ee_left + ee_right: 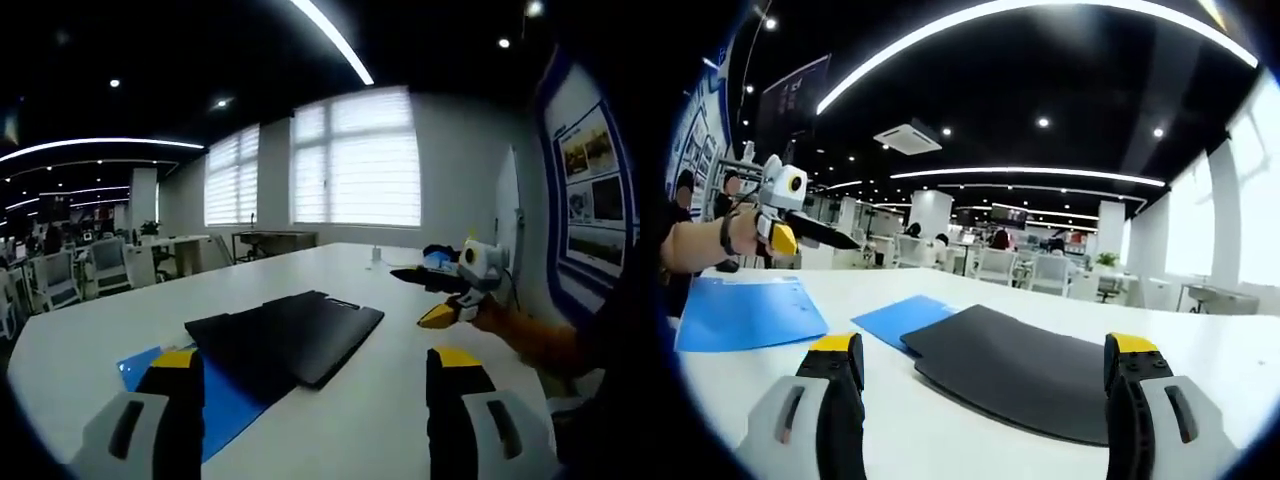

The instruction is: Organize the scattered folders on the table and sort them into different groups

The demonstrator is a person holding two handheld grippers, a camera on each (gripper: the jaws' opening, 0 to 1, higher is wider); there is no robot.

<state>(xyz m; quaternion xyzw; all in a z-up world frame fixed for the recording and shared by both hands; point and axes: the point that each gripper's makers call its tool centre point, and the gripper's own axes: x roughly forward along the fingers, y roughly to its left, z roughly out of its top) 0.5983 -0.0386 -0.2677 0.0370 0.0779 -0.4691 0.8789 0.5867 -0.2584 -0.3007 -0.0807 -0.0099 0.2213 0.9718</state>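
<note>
Both grippers hover released over a white table (400,270); left gripper (315,385) and right gripper (985,375) face a black folder (290,335) overlapping a blue folder (215,400); another blue folder (745,310) lies apart

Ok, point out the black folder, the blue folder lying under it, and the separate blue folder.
black folder (1030,370), right gripper view, middle of its cover
blue folder under it (902,318), right gripper view, exposed corner
separate blue folder (745,312), right gripper view, its centre

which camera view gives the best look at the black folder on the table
The right gripper view: the black folder lies close and broad between that gripper's open jaws, overlapping a blue folder. The left gripper view shows it smaller, farther off, also overlapping a blue folder.
</note>
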